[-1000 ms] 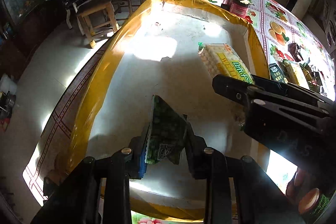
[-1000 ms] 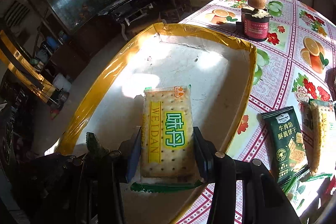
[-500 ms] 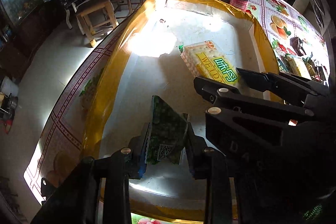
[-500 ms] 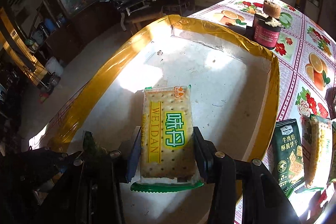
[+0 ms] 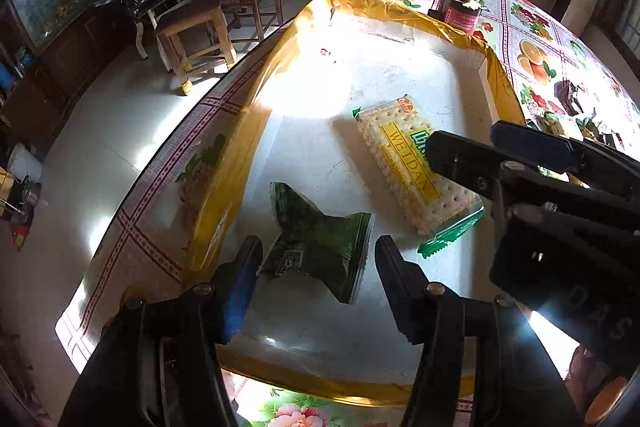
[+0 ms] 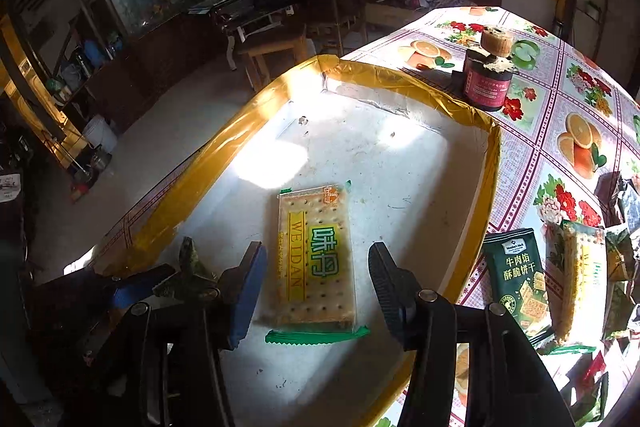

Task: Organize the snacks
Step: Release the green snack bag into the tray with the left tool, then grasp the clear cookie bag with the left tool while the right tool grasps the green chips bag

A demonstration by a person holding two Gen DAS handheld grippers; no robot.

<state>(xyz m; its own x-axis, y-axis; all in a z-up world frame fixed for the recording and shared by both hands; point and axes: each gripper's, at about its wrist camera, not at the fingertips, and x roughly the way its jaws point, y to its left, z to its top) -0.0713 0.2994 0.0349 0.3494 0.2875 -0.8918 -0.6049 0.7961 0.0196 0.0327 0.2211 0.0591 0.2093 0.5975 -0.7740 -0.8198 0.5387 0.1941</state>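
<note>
Both packets are down in the tray now, and both claws have just let go. Nearest the lens, the left gripper (image 5: 316, 267) has been spreading its jaws; they stand about half open, and the crumpled dark green foil snack packet (image 5: 320, 247) that was pinched upright between them lies slack on the white floor of the yellow-rimmed tray (image 5: 256, 95), with clear gaps to both pads. Alongside, the right gripper (image 6: 316, 283) has been opening too, a smaller widening, and the clear-wrapped cracker pack with the yellow WEIDAN label (image 6: 316, 259) rests flat between its jaws, touched by neither. That reads as two snacks delivered, so I'd judge both hands free to go back for more.

Further out, beyond the tray's right rim, a dark green biscuit packet (image 6: 516, 279) and a second cracker pack (image 6: 580, 275) wait on the flowered tablecloth (image 6: 560, 115), so the job looks far from finished. At the far corner stands a dark jar with a red label (image 6: 488, 83).

Hard to read: the heap at the right edge is cut off and glare-washed, so its count is unclear, and the left view's lower right is blocked by the other gripper's body.
</note>
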